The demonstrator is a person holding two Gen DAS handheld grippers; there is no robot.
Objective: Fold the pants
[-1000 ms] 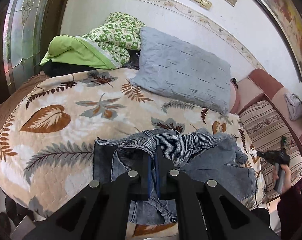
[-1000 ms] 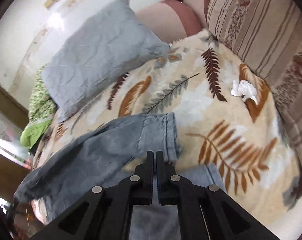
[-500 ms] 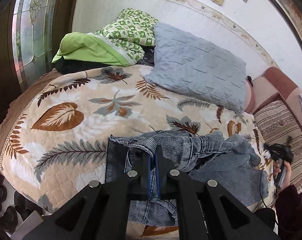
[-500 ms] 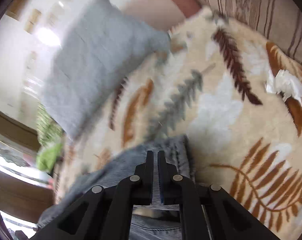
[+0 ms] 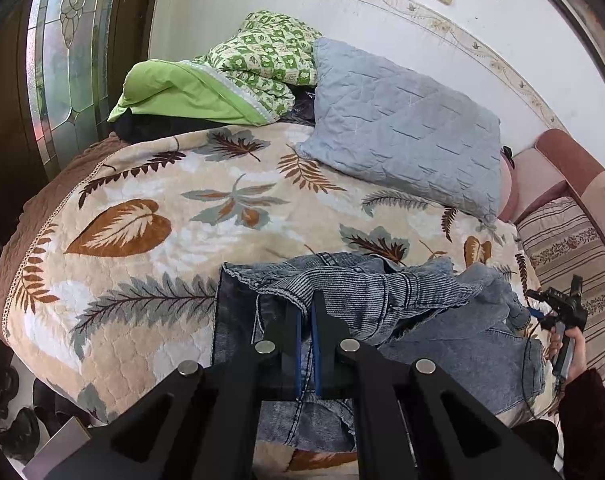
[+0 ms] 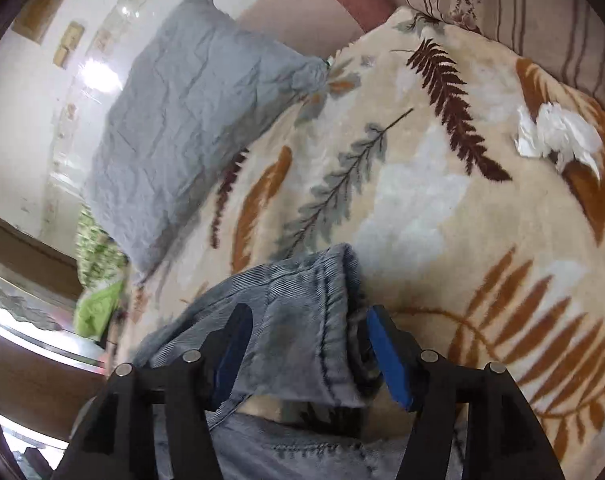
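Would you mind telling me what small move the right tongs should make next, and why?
Probably draw the right tongs back off the jeans. Their jaws have just been opening and now stand wide, pads clear of the leg hem between them, which lies on the blanket. The left tongs are shut on the jeans' other end, so the right looks free to regrasp.

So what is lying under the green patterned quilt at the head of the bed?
Under the quilt shows something dark on the leaf blanket; the quilt covers most of it, so I cannot identify it.
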